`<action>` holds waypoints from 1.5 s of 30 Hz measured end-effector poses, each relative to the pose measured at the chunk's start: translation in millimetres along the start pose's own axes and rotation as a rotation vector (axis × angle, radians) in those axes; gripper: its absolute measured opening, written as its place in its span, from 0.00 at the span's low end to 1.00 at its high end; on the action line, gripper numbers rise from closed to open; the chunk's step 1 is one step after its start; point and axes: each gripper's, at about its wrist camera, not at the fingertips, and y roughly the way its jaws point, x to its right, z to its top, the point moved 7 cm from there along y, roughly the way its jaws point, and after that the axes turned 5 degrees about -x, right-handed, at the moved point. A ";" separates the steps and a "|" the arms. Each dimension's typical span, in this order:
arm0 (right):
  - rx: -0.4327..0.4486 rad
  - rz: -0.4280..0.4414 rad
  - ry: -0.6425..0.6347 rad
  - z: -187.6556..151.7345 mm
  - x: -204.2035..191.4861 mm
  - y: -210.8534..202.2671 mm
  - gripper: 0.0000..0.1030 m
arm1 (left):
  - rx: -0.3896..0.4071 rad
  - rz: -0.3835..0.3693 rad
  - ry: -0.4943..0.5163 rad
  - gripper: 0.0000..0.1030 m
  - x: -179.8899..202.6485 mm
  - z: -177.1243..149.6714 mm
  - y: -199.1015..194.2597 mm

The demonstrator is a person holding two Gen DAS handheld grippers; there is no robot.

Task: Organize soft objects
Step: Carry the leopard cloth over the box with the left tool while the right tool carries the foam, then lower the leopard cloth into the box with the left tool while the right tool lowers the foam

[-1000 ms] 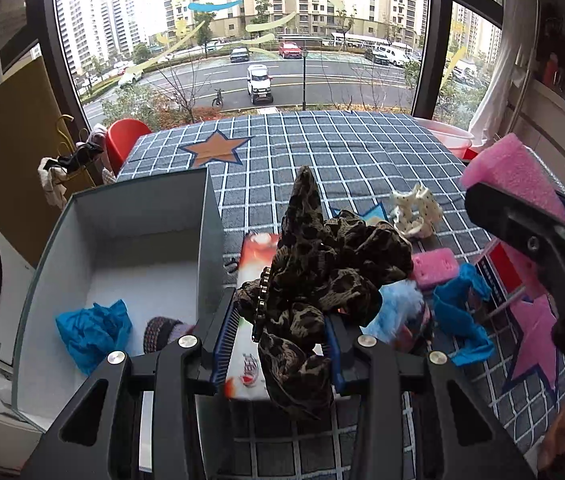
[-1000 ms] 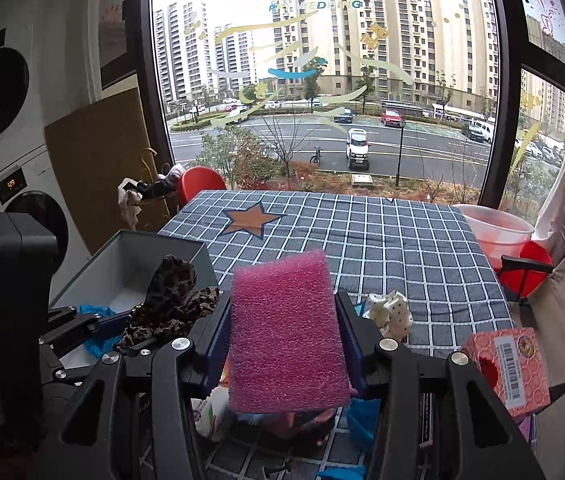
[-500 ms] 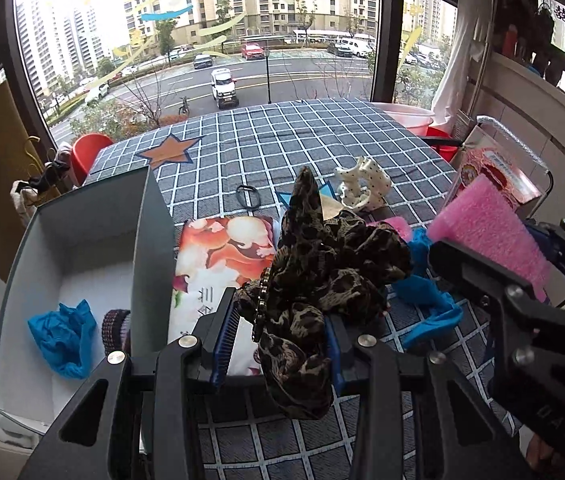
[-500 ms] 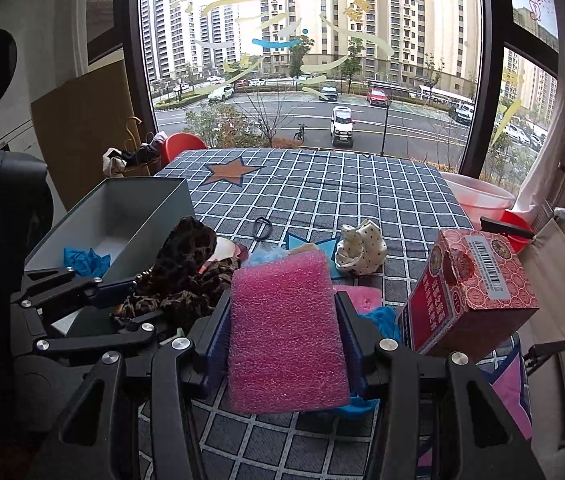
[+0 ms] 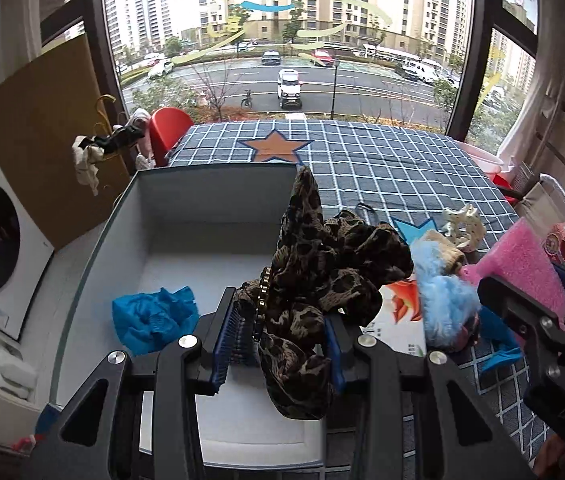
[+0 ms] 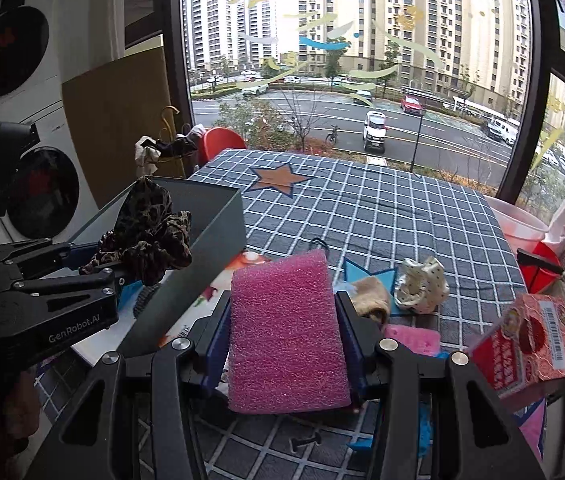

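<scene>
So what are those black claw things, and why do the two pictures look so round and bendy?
They are tongs that a person holds, one in each hand. Each has a small wide-eyed camera looking along its two fingers, which bends the picture.

One picture comes from the left tongs. They are squeezing a brown leopard-print fabric scrunchie above an open grey box. A crumpled blue cloth already lies inside.

The other picture comes from the right tongs, which squeeze a pink foam sponge.

Both hover over a table with a dark blue checked cloth. On it lie a white dotted fabric scrunchie, a fluffy light blue toy and a red printed carton.
</scene>
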 end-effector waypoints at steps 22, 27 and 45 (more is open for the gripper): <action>-0.053 0.166 -0.150 30.0 -109.5 54.1 0.49 | -0.086 0.068 -0.203 0.40 -93.2 -31.7 26.5; -0.070 0.175 -0.173 29.8 -120.9 65.4 0.49 | -0.100 0.067 -0.209 0.40 -97.8 -38.5 31.2; -0.163 0.163 -0.209 7.7 -136.2 96.0 0.49 | -0.161 0.075 -0.196 0.40 -102.0 -52.2 51.5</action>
